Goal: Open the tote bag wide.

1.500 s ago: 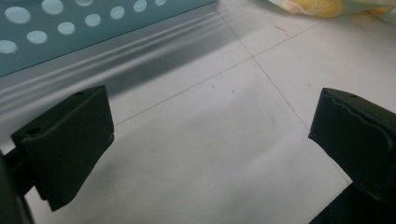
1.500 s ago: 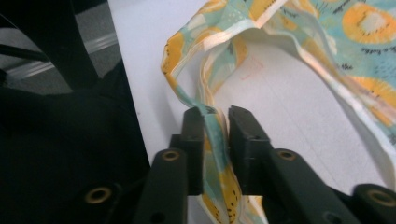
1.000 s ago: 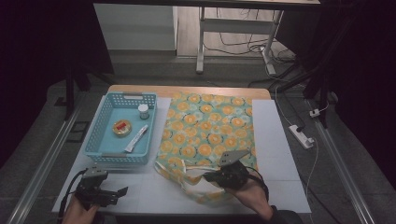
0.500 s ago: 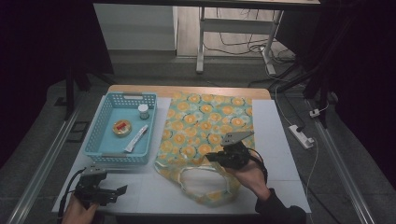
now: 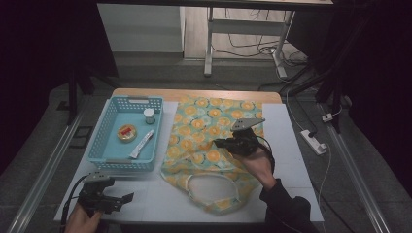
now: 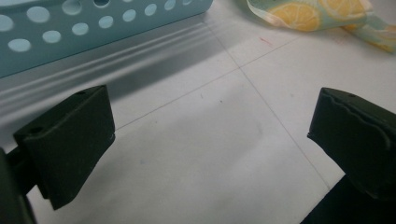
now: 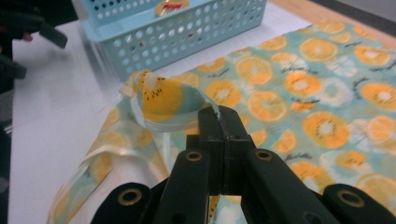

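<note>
A cloth bag printed with orange citrus slices lies flat on the white table, its handle loop toward the near edge. My right gripper hovers over the bag's middle, shut on a raised fold of the fabric. In the right gripper view the jaws pinch that fold above the rest of the bag. My left gripper rests at the near left corner, open, with bare table between its jaws. A bag corner lies beyond it.
A light blue perforated basket stands left of the bag, holding a small white bottle, a round tin and a white tube. Its wall is close ahead of my left gripper. A power strip lies on the floor at right.
My right gripper has moved away from the person and upward, carrying the pinched fold along over the bag. The handle loop now lies spread near the front edge. The left gripper has stayed put.
</note>
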The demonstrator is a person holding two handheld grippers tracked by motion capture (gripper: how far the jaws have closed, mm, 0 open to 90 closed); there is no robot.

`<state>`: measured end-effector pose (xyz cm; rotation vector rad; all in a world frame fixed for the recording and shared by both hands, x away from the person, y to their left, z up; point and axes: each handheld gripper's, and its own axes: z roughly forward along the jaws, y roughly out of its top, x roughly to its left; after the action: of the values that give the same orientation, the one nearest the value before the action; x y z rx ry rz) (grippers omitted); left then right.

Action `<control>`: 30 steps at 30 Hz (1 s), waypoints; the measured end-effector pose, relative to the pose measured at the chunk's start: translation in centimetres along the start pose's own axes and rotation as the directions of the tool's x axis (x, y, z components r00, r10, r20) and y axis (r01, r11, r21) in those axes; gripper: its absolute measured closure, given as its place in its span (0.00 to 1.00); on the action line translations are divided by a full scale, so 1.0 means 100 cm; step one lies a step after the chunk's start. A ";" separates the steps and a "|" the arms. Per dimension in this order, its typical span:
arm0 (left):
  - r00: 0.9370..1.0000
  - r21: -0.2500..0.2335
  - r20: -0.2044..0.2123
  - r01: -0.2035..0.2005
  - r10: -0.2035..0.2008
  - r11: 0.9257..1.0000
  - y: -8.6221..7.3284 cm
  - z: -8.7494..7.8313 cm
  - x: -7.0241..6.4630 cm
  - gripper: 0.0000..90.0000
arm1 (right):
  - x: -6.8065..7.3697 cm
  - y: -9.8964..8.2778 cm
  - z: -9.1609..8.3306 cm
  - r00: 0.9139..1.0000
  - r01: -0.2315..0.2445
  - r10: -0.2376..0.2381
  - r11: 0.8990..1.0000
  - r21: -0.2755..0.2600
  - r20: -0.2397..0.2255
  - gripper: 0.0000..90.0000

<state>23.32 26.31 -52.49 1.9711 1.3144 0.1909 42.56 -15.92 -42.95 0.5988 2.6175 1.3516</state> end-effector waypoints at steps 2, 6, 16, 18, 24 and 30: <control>1.000 -0.001 0.007 0.005 -0.005 1.000 0.000 0.000 0.001 0.00 | -0.006 0.003 0.000 1.000 -0.003 0.003 1.000 -0.012 0.009 1.00; 1.000 0.003 0.013 0.003 -0.003 1.000 0.000 0.001 0.001 0.01 | -0.018 0.008 0.003 0.999 -0.007 0.008 1.000 -0.028 0.034 1.00; 1.000 0.018 0.006 -0.022 0.022 1.000 0.001 0.003 -0.002 0.01 | -0.046 0.020 0.020 0.996 -0.016 0.018 0.999 -0.030 0.084 1.00; 1.000 0.018 0.006 -0.021 0.021 1.000 0.001 0.003 -0.002 0.01 | -0.049 0.021 0.021 0.996 -0.015 0.018 0.999 -0.028 0.092 1.00; 1.000 0.014 0.010 -0.011 0.011 1.000 0.000 0.002 -0.001 0.01 | -0.065 0.027 0.032 0.993 -0.025 0.029 0.999 -0.035 0.113 1.00; 1.000 0.020 0.009 -0.012 0.012 1.000 0.001 0.003 -0.001 0.01 | -0.081 0.027 0.044 0.989 -0.039 0.044 0.999 -0.034 0.138 1.00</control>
<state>23.47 26.11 -52.62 1.9949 1.3040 0.1749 52.02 -14.48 -43.85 0.7192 2.4825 1.3098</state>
